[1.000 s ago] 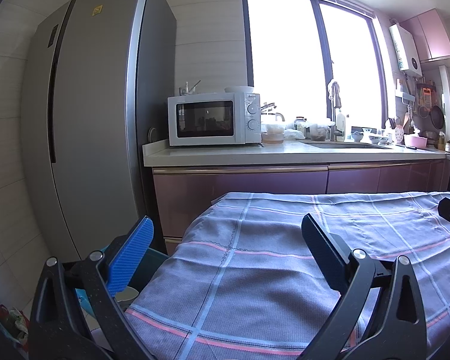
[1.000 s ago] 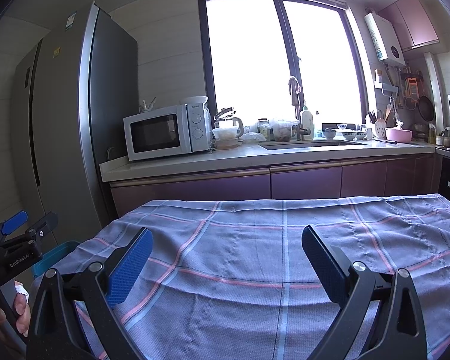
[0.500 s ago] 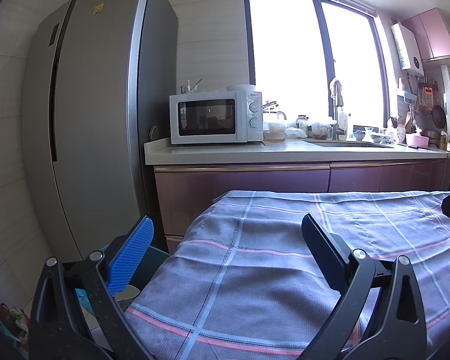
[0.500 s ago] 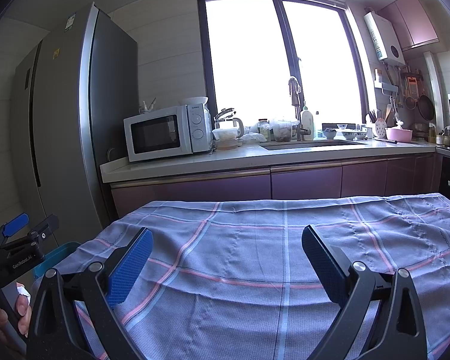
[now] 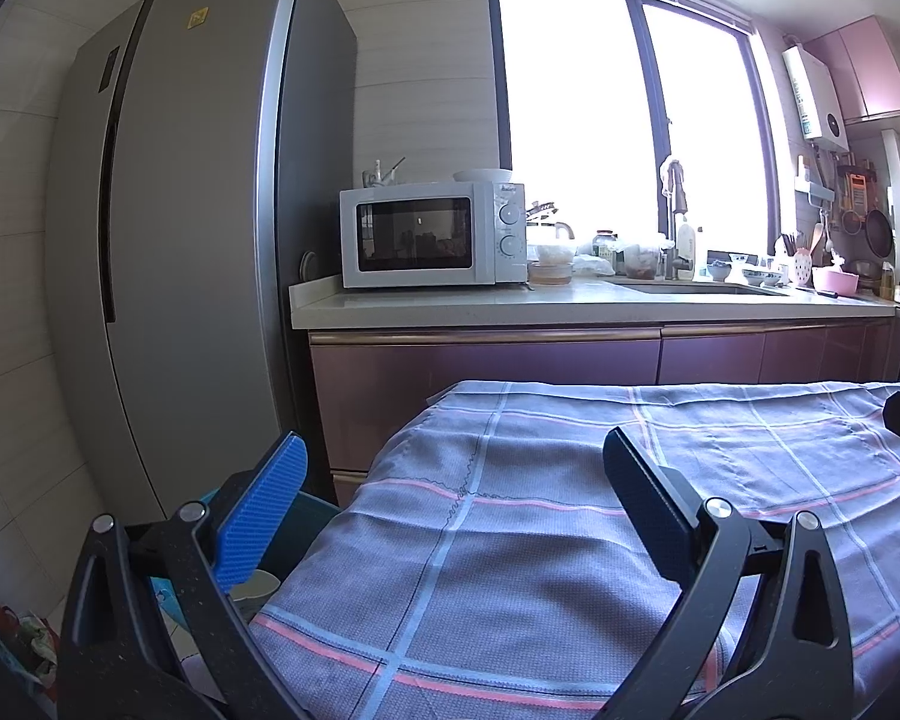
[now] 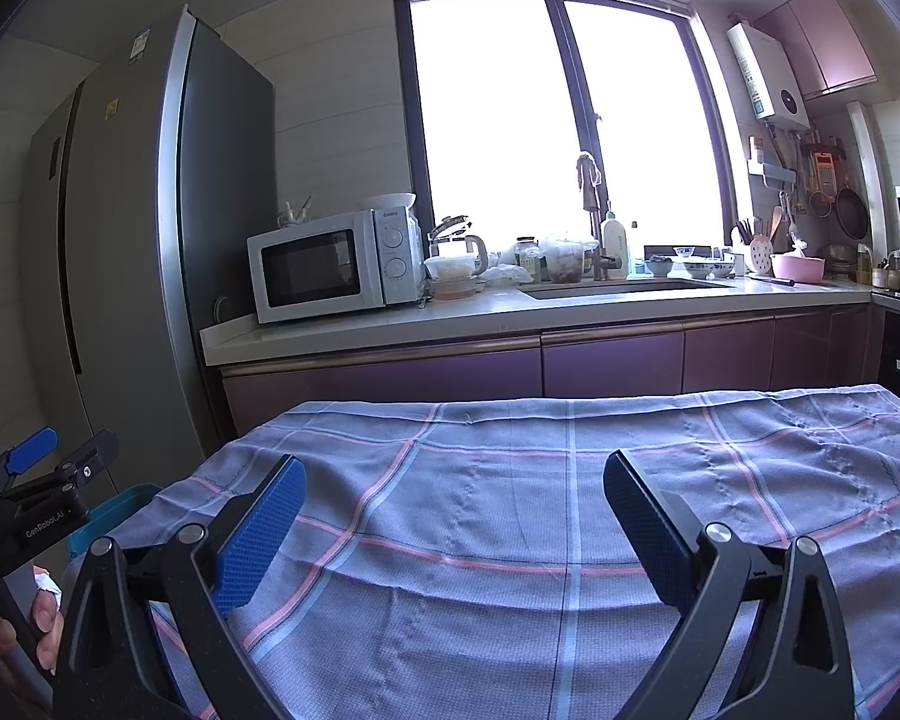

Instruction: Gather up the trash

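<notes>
My left gripper (image 5: 453,456) is open and holds nothing, over the left end of a table under a purple-grey plaid cloth (image 5: 570,540). Below its left finger, beside the table, stands a teal bin (image 5: 306,513) with a pale round thing inside. My right gripper (image 6: 453,474) is also open with nothing in it, over the middle of the same cloth (image 6: 510,510). In the right wrist view the left gripper (image 6: 36,480) shows at the left edge, held by a hand (image 6: 45,618), with the teal bin (image 6: 120,504) behind it. A small colourful crumpled thing (image 5: 27,630) lies on the floor.
A tall grey fridge (image 5: 180,240) stands at the left. Behind the table runs a counter (image 5: 570,300) with a white microwave (image 5: 426,237), a sink, jars and dishes under a bright window. Purple cabinets (image 6: 570,360) close the gap beyond the table.
Both grippers stay open. The left wrist view has drifted very slightly, with the scene sliding a little to the right. The right wrist view is unchanged.
</notes>
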Demonstrator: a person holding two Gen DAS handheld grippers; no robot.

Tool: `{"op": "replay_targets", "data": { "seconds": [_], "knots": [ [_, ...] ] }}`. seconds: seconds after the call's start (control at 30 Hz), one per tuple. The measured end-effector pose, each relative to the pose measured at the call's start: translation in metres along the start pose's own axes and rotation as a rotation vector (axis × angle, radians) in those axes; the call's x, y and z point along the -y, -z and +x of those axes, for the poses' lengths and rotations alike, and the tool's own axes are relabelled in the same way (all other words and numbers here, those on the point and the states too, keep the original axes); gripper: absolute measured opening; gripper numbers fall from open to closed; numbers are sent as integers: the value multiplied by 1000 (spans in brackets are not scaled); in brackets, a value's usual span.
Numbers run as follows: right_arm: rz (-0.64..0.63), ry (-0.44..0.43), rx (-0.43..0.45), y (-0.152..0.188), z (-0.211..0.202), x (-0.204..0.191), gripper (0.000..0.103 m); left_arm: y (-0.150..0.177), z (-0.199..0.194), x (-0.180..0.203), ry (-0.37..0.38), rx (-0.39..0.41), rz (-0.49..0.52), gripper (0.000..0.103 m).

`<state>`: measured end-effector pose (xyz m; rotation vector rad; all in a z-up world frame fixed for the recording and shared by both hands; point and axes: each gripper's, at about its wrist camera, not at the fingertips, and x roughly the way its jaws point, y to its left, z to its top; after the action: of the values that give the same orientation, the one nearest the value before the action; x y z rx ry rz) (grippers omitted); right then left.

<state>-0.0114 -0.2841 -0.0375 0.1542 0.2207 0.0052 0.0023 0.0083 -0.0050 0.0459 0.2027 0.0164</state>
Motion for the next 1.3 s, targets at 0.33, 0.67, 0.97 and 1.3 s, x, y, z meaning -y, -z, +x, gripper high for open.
{"op": "replay_targets", "data": {
  "seconds": [0.33, 0.67, 0.97, 1.3],
  "knots": [
    [1, -1, -2, 0, 1, 1, 96, 1, 0, 0, 0, -2, -1, 97],
    [4, -3, -4, 1, 3, 3, 96, 2, 0, 0, -3, 0, 0, 97],
    [2, 1, -3, 2, 2, 3, 96, 3, 1, 0, -2, -3, 0, 97],
    [3, 2, -4, 3, 1, 4, 96, 2, 1, 0, -1, -3, -1, 97]
  ]
}}
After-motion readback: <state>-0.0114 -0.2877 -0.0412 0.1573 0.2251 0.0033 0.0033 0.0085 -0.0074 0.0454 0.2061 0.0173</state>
